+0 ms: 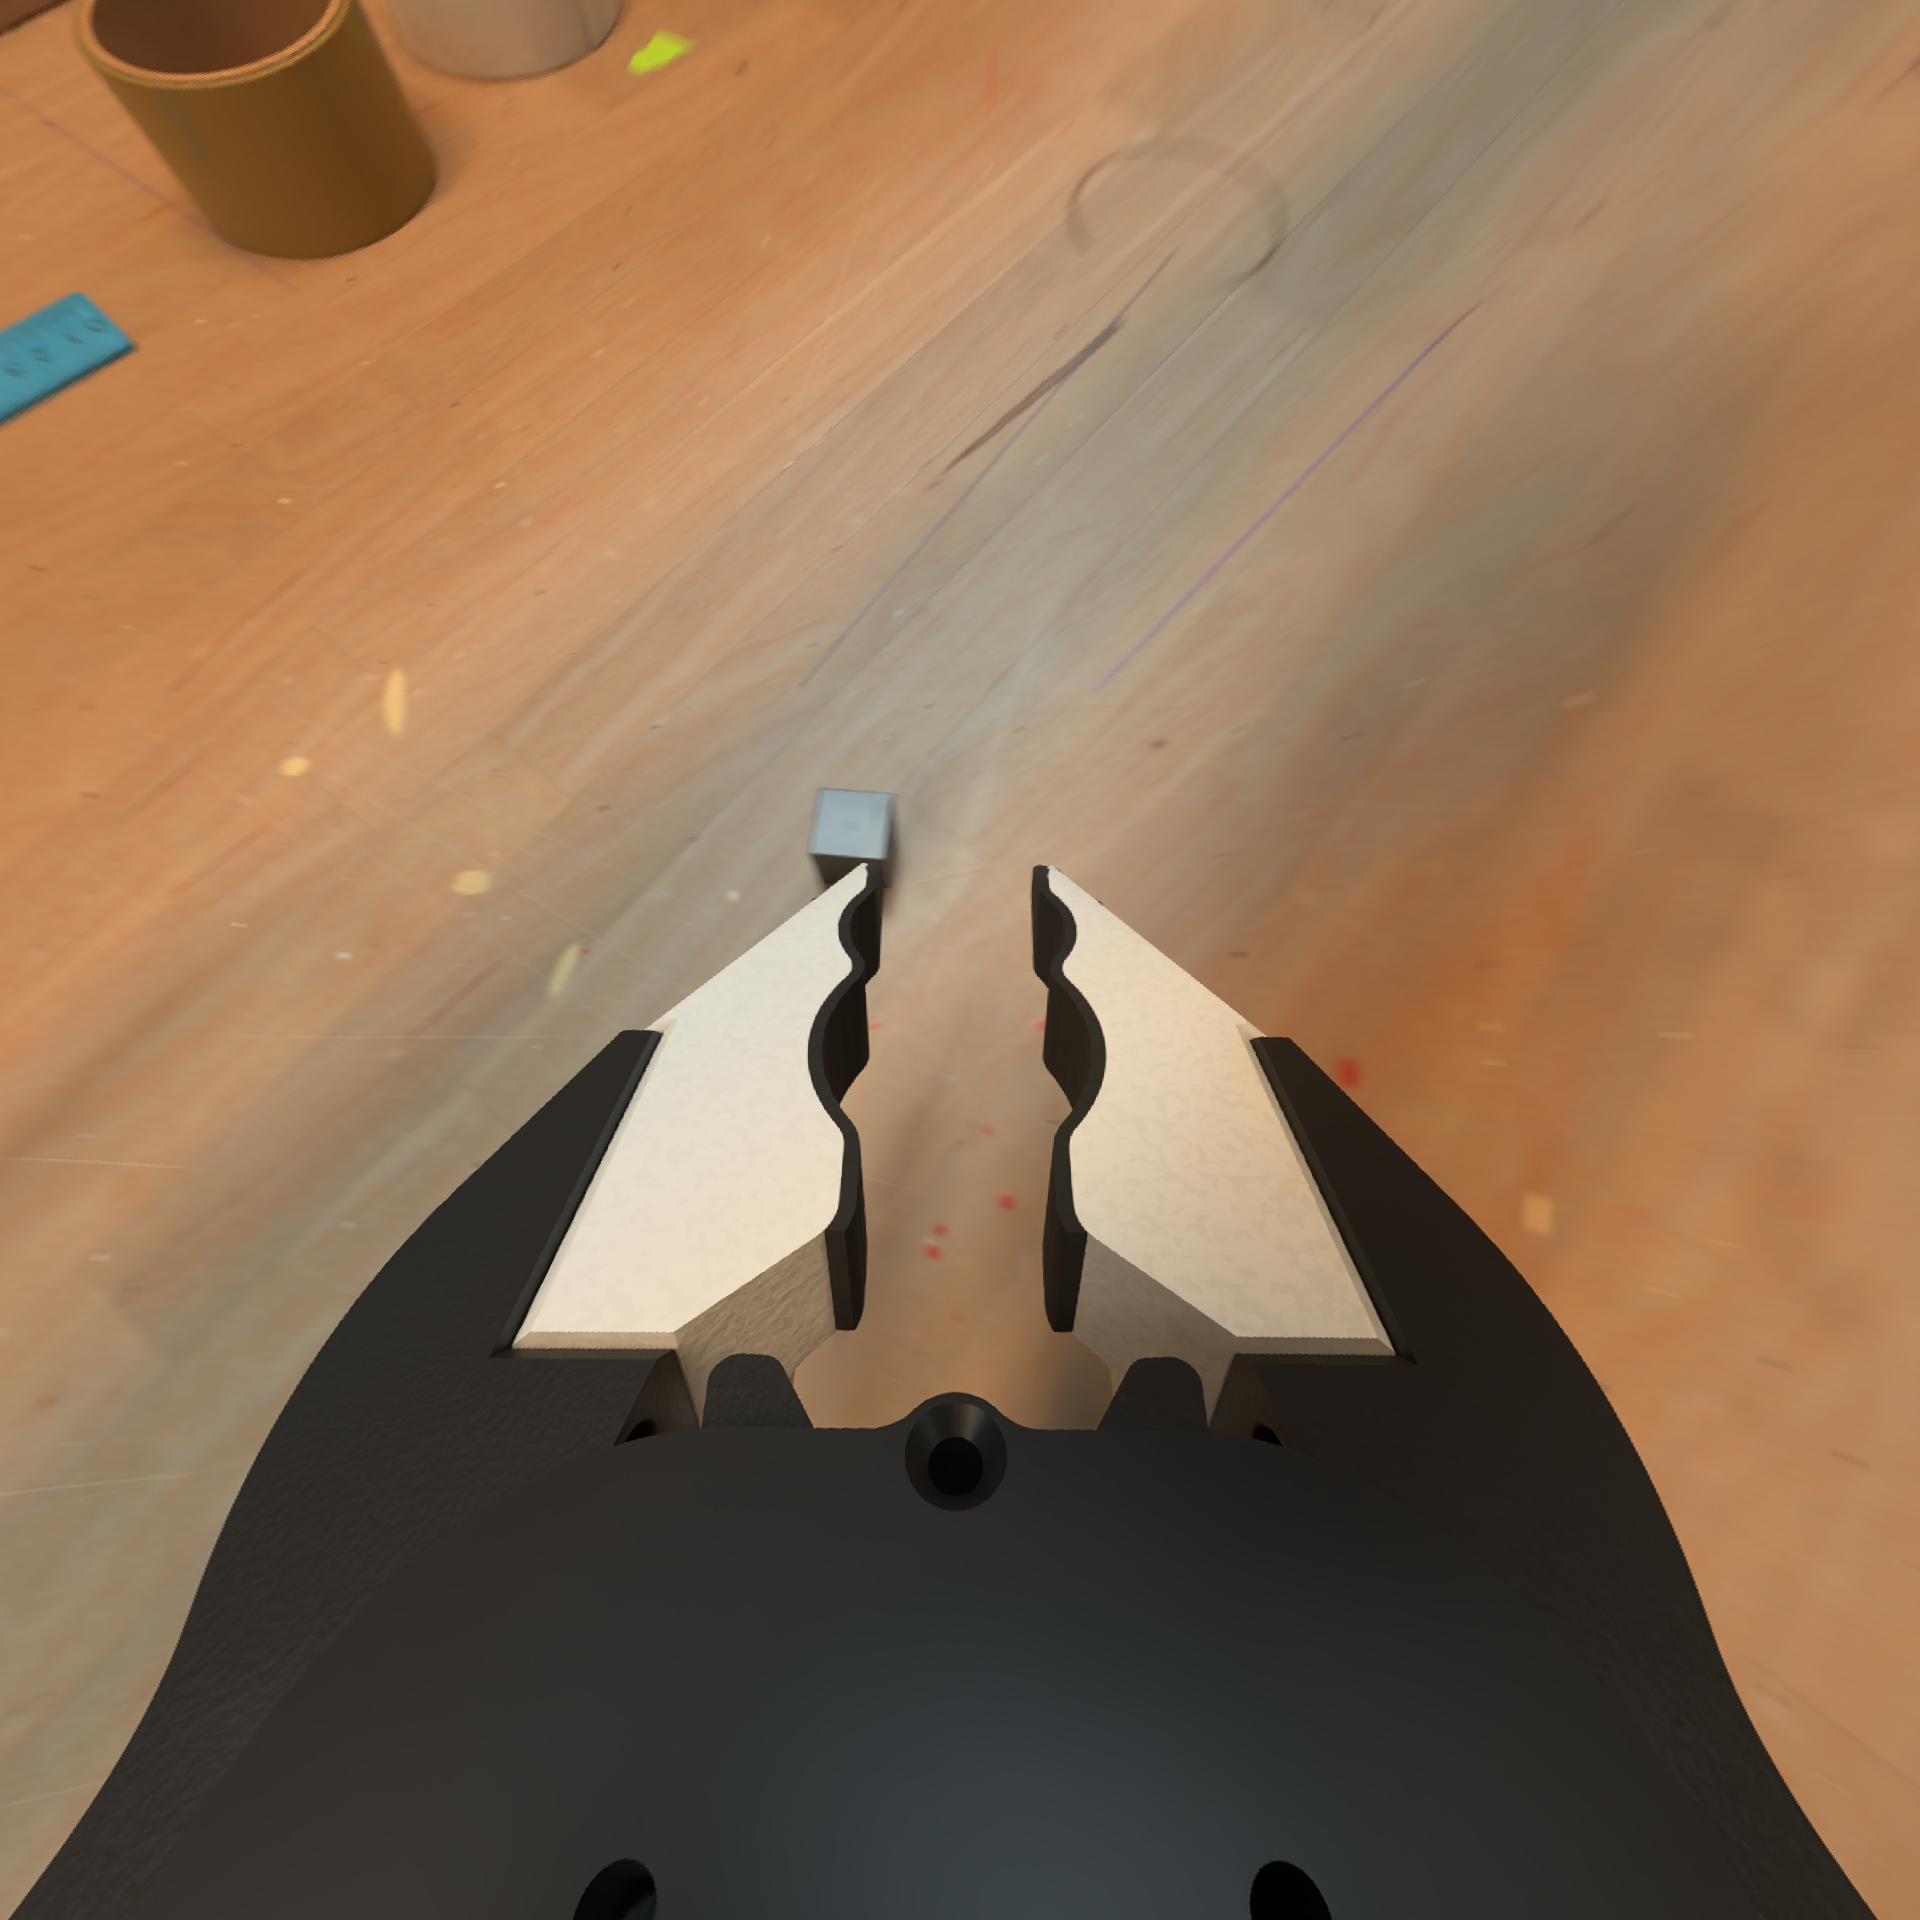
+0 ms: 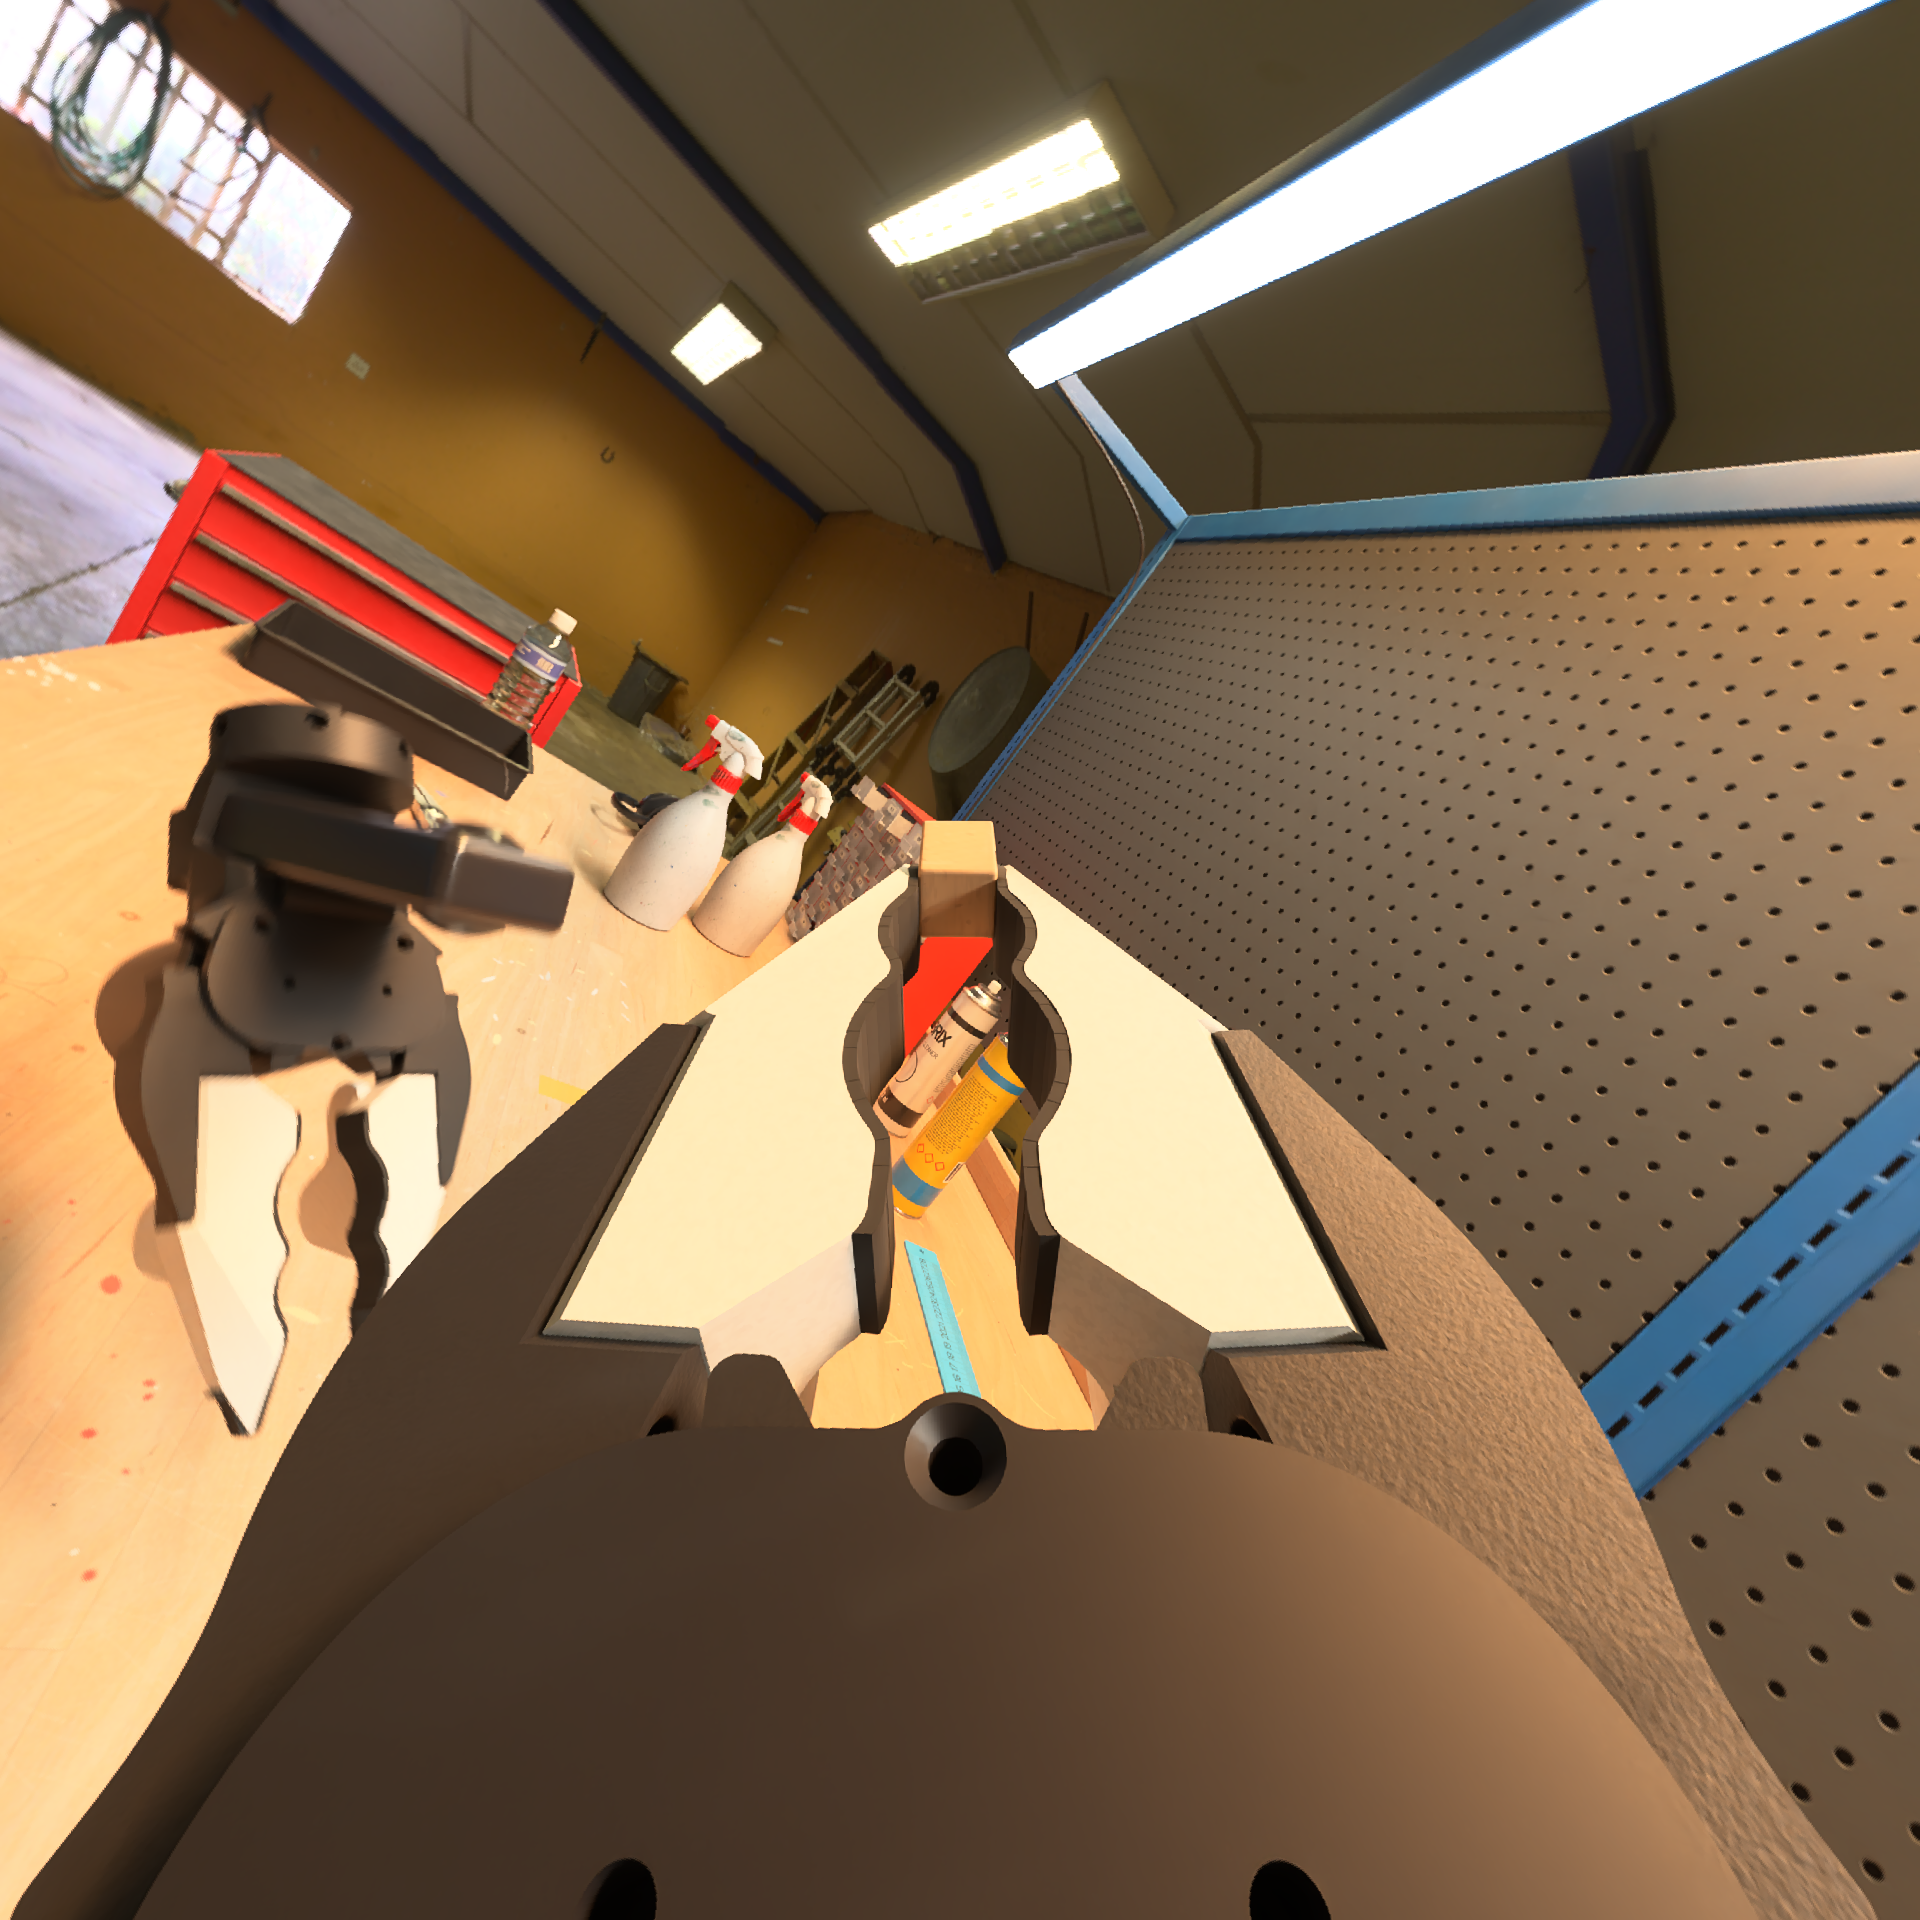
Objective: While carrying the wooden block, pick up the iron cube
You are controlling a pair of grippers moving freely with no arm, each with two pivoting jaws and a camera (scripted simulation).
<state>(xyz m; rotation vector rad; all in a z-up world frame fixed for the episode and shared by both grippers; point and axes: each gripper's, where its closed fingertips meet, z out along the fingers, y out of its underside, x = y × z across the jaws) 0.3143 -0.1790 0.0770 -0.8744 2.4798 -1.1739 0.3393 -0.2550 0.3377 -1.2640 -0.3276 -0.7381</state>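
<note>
A small grey iron cube (image 1: 852,828) sits on the wooden table (image 1: 1247,623), just beyond my left gripper's left fingertip, which hides its near lower edge. My left gripper (image 1: 954,878) is open and empty, and the cube lies left of the gap between its fingers. In the right wrist view the left gripper (image 2: 301,1361) shows at the left, pointing down at the table. My right gripper (image 2: 958,904) is shut on a light wooden block (image 2: 958,868), held at the fingertips and raised above the table.
A brown-yellow cylinder (image 1: 260,125), a pale cylinder (image 1: 509,31) and a blue ruler (image 1: 57,353) lie far left of the cube. Two white spray bottles (image 2: 675,842), a black tray (image 2: 384,686), spray cans (image 2: 951,1122) and a pegboard wall (image 2: 1455,883) stand beyond the right gripper.
</note>
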